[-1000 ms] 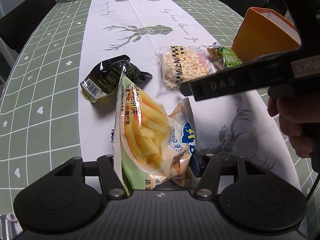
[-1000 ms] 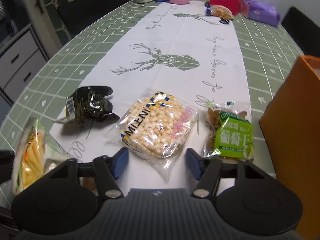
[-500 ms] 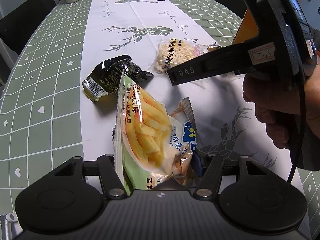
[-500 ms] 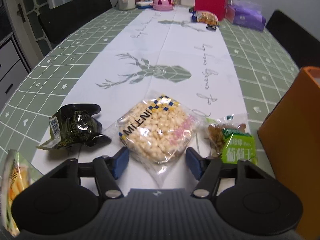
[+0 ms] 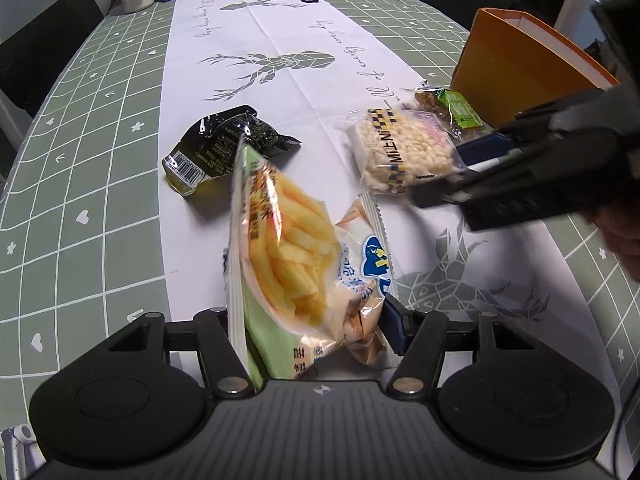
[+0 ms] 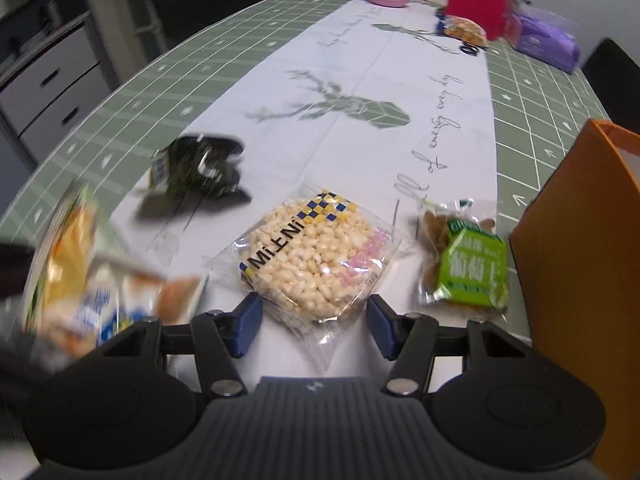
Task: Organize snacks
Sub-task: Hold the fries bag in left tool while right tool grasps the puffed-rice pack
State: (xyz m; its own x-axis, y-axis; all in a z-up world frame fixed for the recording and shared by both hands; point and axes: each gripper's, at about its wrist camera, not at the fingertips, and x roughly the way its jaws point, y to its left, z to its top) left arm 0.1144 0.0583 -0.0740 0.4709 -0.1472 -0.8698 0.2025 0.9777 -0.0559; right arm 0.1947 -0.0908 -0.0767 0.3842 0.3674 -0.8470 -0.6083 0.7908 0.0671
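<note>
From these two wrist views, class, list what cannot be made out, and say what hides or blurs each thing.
- Orange box: contents hidden by its walls, both views.
- Fries packet: smeared by motion blur, right view.
- Dark packet: print blurred, right view.
- Right gripper: blurred in left view; pad contact with the puffed rice cake unclear.

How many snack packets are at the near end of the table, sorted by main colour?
Yellow-green fries packet: 1
White-and-blue packet: 1
Dark packet: 1
Clear puffed-rice packet: 1
Green raisin packet: 1
Total: 5
</note>
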